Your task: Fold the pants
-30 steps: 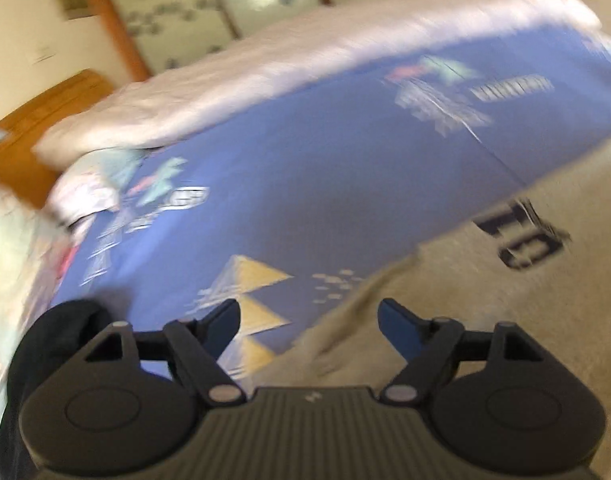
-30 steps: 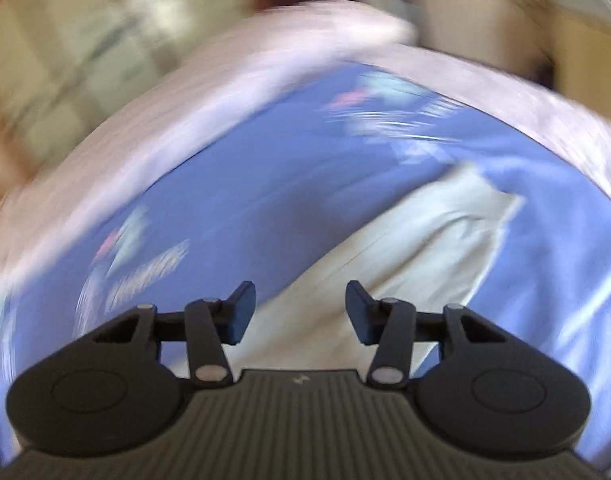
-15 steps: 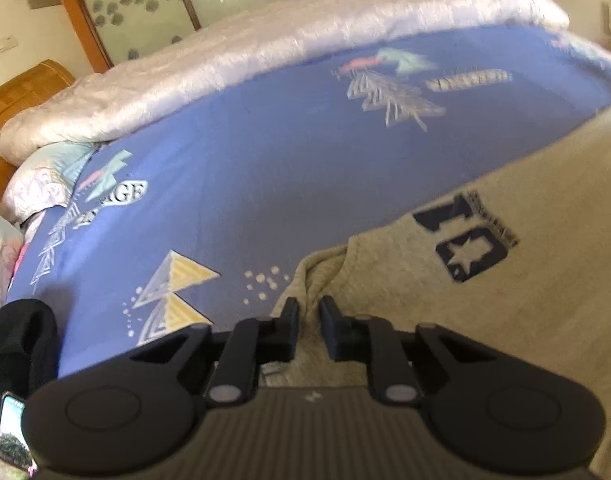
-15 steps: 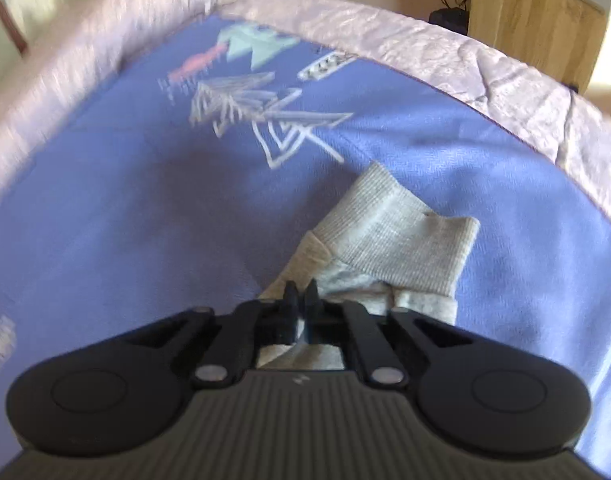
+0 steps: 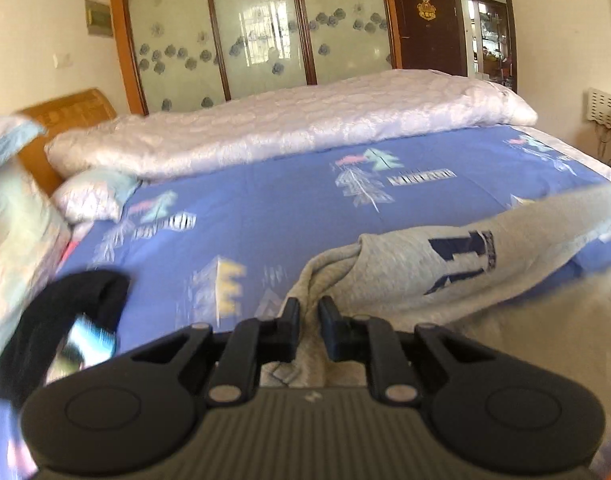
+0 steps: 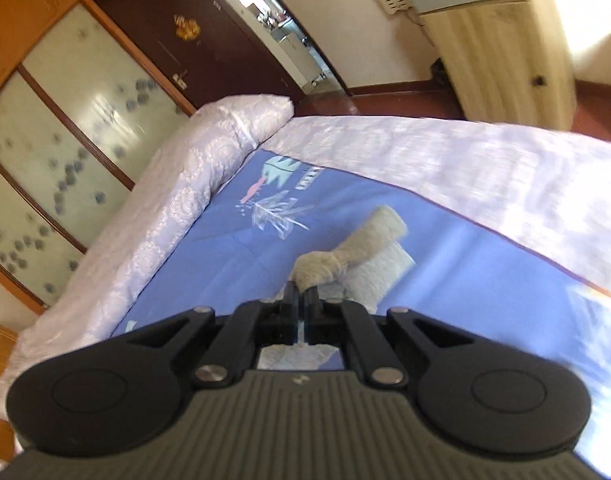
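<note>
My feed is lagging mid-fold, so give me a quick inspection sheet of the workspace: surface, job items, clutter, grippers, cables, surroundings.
Surface: bed with blue printed sheet, pale quilt along its far side.
Job's things: grey pants, navy print on them, waist end lifted; ribbed cuff raised off the sheet.
Clutter: pillow near the headboard; black strap at left.
Grippers: left gripper shut on the waist fabric; right gripper shut on the leg end.
Cables: nothing seen.
Surroundings: glazed wardrobe doors, dark door, wooden cabinet.
</note>
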`<state>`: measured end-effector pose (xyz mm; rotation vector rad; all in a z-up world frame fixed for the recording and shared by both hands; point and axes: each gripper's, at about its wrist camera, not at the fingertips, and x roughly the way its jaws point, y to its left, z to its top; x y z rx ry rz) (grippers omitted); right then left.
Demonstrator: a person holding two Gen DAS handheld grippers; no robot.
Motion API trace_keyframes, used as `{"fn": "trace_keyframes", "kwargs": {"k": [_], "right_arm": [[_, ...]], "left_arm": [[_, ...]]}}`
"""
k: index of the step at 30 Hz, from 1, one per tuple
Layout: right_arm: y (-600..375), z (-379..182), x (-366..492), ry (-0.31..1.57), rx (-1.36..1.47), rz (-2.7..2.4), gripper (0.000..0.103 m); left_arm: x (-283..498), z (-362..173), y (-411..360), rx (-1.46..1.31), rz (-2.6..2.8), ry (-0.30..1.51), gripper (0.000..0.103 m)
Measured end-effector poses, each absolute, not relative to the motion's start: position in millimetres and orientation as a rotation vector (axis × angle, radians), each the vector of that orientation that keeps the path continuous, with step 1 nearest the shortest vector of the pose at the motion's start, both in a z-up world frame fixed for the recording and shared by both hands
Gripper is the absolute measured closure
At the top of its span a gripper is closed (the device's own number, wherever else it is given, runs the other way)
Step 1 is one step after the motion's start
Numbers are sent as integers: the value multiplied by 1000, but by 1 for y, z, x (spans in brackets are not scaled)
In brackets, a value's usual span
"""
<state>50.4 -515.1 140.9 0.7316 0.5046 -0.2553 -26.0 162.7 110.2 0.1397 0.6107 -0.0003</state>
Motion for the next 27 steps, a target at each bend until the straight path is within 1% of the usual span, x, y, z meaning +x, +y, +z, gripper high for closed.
{"fn": "trace_keyframes", "kwargs": {"k": [4, 5, 6, 7, 8, 9, 10, 11, 12, 13, 14, 15, 19, 22, 24, 27], "right_arm": [[-523, 106, -48, 501, 777, -317, 98], [-524, 94, -67, 507, 783, -344, 98], [-525, 80, -80, 517, 793, -376, 94], [-525, 67, -87, 544, 796, -412, 92], [-526, 52, -90, 590, 797, -454, 79], [-529, 38, -91, 639, 811, -483, 61], [-533, 28, -94, 656, 846, -508, 58], [-536, 24, -100, 631, 905, -520, 58], [-538, 24, -105, 592, 954, -520, 58], [-537, 28, -108, 557, 963, -524, 58], [-534, 36, -108, 528, 936, -536, 58], [-531, 46, -109, 505, 892, -550, 58], [-507, 83, -112, 390, 694, -585, 58], [-485, 97, -113, 341, 599, -520, 58], [-462, 97, -101, 364, 565, -403, 57], [-420, 91, -78, 455, 557, -188, 57]], "left_arm": [[-84, 89, 160, 75, 5, 691, 89], [-94, 82, 160, 42, -4, 717, 84], [-102, 75, 160, 18, -17, 745, 80], [-107, 66, 157, 9, -20, 782, 69], [-110, 59, 156, 9, -21, 808, 68], [-113, 54, 155, 6, -28, 834, 68], [-117, 53, 157, -6, -31, 847, 67], [-123, 55, 161, -29, -29, 848, 64], [-128, 61, 169, -70, -22, 835, 59], [-132, 68, 179, -124, -8, 814, 56], [-136, 76, 192, -187, 14, 787, 50], [-139, 83, 207, -255, 41, 762, 48], [-148, 97, 259, -537, 130, 678, 48], [-140, 99, 267, -599, 126, 622, 48], [-122, 100, 258, -599, 94, 615, 48], [-91, 97, 230, -565, 0, 638, 48]]}}
